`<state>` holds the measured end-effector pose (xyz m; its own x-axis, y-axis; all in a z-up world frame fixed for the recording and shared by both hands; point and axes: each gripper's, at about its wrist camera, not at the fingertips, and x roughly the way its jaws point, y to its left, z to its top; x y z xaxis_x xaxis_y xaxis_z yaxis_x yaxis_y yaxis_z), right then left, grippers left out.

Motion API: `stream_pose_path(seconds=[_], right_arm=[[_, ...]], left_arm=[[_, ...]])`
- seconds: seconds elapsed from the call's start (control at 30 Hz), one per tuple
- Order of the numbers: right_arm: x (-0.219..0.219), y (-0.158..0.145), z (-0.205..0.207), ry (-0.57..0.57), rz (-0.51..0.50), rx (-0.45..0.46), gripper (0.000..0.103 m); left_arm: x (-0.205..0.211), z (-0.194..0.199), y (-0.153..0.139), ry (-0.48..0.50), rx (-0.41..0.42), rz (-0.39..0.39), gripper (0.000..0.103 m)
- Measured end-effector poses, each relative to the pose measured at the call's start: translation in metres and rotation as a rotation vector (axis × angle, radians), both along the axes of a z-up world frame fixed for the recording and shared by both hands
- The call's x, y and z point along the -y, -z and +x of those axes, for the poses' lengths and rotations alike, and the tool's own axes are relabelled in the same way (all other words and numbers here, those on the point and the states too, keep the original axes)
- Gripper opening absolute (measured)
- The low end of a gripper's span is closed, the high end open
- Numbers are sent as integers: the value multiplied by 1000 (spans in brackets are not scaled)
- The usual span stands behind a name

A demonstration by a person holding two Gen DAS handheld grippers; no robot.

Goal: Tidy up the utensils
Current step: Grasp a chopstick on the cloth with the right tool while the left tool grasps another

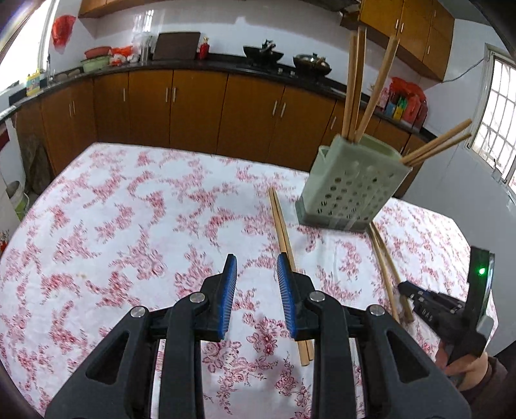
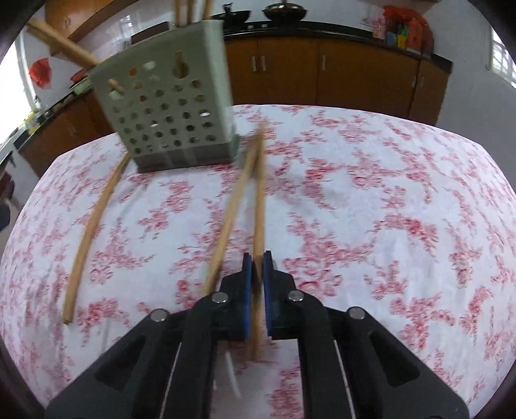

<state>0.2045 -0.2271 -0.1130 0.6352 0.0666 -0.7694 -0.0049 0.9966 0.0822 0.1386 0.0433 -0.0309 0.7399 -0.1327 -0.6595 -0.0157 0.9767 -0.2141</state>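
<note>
I saw brown cabinets (image 1: 193,106) under a dark counter (image 1: 180,64) along the far white-tiled wall (image 1: 225,29), and a bright barred window (image 1: 496,119) at right.

A pale green perforated utensil holder (image 1: 351,190) stands upright on the floral-clothed surface (image 1: 129,225), at one o'clock in the left wrist view. Five wooden chopsticks stick out of its top: three near-upright (image 1: 354,87), two leaning toward three o'clock (image 1: 435,145). A pair of chopsticks (image 1: 283,232) lies flat just beside its base, toward seven o'clock. Another pair (image 2: 251,193) lies at the base's other side, splayed apart, one stick clamped in the right hand-held gripper (image 2: 257,267).
</note>
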Motion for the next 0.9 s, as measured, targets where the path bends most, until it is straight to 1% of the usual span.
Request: stream_pose_path(seconds=[0.13, 0.2, 0.3, 0.47, 0.6, 0.8, 0.9], right_arm=[[37, -1, 0, 133, 32, 1, 8], [52, -1, -1, 162, 51, 0, 8], [56, 0, -5, 154, 39, 3, 8], [51, 0, -5, 144, 0, 14, 8], [52, 2, 0, 137, 1, 15, 8], [50, 2, 1, 132, -6, 17, 8], [50, 2, 2, 132, -7, 16, 8]], left_arm=[[8, 6, 16, 40, -51, -6, 27], [15, 11, 27, 64, -82, -4, 27], [22, 16, 37, 87, -117, -14, 27], [36, 26, 51, 101, -157, 14, 27], [43, 28, 55, 112, -164, 31, 27], [50, 32, 56, 108, -167, 78, 27], [46, 34, 57, 95, -172, 74, 27]])
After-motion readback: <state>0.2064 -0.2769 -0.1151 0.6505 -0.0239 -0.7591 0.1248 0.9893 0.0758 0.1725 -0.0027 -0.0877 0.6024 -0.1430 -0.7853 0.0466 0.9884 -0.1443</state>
